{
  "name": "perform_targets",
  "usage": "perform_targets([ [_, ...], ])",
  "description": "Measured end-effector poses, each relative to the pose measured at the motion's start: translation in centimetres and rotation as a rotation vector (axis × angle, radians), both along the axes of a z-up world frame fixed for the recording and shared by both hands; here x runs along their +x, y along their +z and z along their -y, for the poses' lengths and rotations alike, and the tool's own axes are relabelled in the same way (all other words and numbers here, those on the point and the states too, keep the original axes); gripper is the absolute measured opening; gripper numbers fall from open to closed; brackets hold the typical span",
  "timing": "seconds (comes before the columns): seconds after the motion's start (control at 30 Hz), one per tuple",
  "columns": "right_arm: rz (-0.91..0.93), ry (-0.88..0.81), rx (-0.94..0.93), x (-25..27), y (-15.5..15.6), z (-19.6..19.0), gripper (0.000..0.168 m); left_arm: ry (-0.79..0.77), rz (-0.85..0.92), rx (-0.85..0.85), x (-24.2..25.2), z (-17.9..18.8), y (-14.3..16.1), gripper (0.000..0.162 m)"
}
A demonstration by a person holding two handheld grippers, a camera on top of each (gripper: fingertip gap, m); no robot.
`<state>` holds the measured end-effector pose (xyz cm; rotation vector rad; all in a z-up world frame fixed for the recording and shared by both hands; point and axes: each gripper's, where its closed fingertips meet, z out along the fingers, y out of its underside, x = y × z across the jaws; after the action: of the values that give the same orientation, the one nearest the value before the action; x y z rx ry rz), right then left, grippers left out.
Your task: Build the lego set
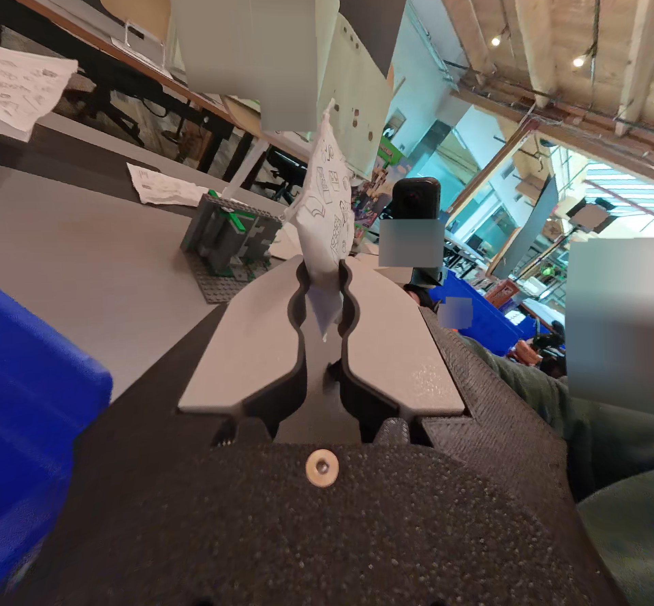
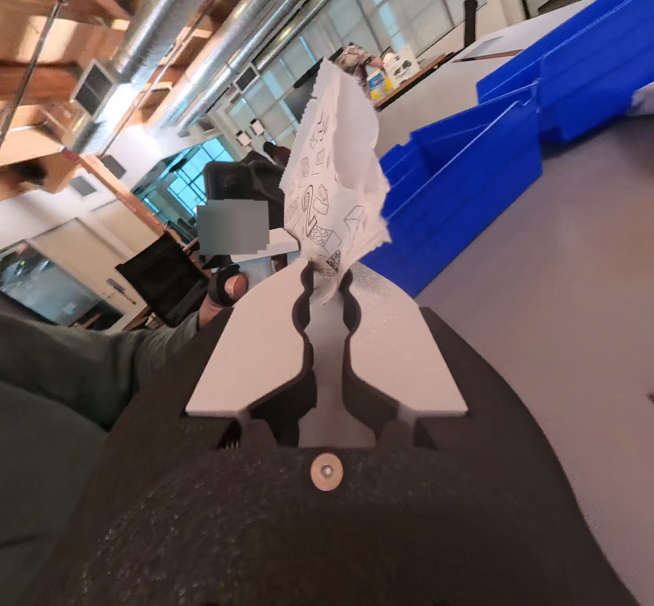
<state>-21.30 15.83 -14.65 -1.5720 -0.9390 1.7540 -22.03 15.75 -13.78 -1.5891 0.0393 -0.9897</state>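
Left gripper (image 1: pixel 322 272) clamped on white printed paper parts bag (image 1: pixel 327 214); right gripper (image 2: pixel 327 275) pinching same bag (image 2: pixel 332 182), opposite edge. Prob. tearing open. Grey lego build (image 1: pixel 226 235) waits on table.

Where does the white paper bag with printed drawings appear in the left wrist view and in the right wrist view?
Left wrist view: the paper bag stands up at centre, its lower end pinched between the left gripper fingers.
Right wrist view: the bag rises at centre, slightly right, pinched by the right gripper.
Shared landmark: the blue bins on the grey table.
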Motion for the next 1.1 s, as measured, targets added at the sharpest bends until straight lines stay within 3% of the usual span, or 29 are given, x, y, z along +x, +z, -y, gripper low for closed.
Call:
perform_targets([
  [0.3,0.172,0.238,0.092,3.3,-2.0,0.0,0.012,0.016,-0.105,0.002,0.2,1.0,-1.2,0.027],
  [0.53,0.242,0.233,0.109,4.5,-4.3,-0.5,0.012,0.101,-0.181,-0.134,-0.6,-0.3,-4.9,0.031],
  [0.77,0.247,0.324,0.129,5.0,-5.2,1.1,0.012,-0.009,-0.242,-0.098,0.9,0.9,-4.5,0.036],
  [0.9,0.262,0.346,0.162,5.0,-5.2,1.4,0.011,-0.128,-0.29,-0.099,1.7,1.8,-3.9,0.001],
  [1.1,0.258,0.325,0.177,4.2,-4.6,1.4,0.012,-0.181,-0.435,-0.175,1.0,1.7,-3.3,0.0],
])
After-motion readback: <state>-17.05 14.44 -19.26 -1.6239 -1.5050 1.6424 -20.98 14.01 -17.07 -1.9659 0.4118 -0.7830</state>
